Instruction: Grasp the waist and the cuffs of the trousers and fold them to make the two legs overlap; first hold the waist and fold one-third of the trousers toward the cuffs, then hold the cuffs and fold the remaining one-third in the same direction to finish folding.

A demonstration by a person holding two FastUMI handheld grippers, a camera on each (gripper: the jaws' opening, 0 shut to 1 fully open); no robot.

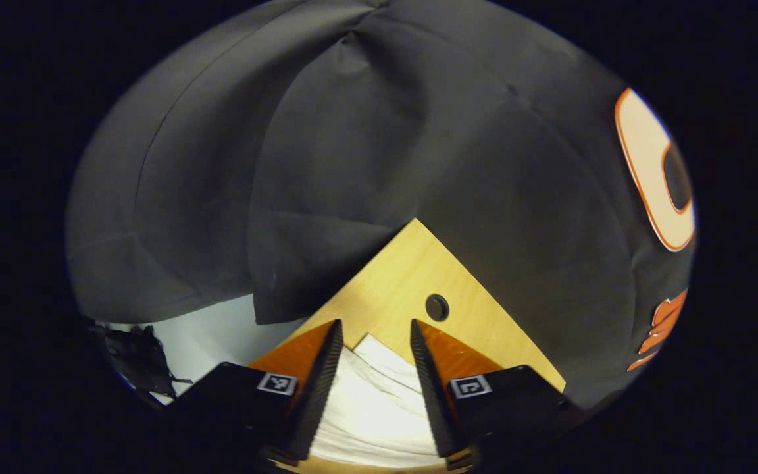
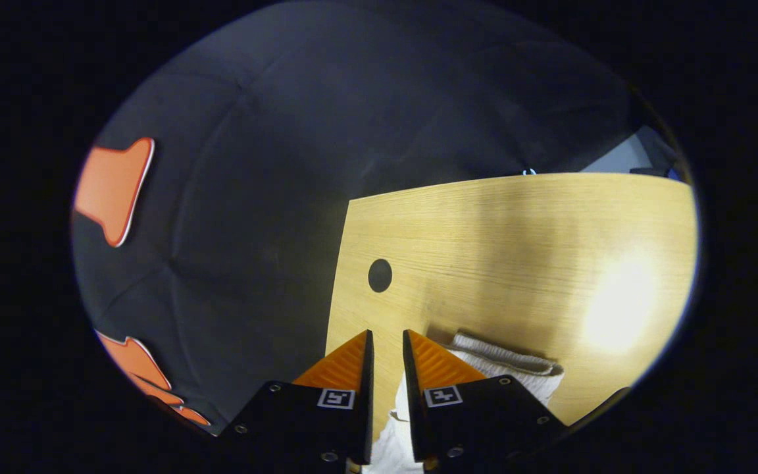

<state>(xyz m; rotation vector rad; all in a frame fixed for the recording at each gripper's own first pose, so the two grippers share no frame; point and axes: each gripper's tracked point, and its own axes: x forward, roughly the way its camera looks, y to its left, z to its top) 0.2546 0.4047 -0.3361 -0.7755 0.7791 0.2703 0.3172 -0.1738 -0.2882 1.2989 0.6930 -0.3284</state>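
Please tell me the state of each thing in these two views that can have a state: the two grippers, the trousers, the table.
left gripper: open, fingers astride the white cloth.
right gripper: fingers close together, white cloth between them lower down; a firm grip cannot be told.
trousers: white, layered in folds, lying on the table.
table: wooden, with a round hole near its edge.

In the left gripper view the trousers (image 1: 372,408) run out of sight under the picture's lower edge, their sides covered by the fingers (image 1: 316,388). In the right gripper view most of the cloth (image 2: 507,363) lies behind the right gripper (image 2: 387,359) (whether the narrow jaws pinch any cannot be told).
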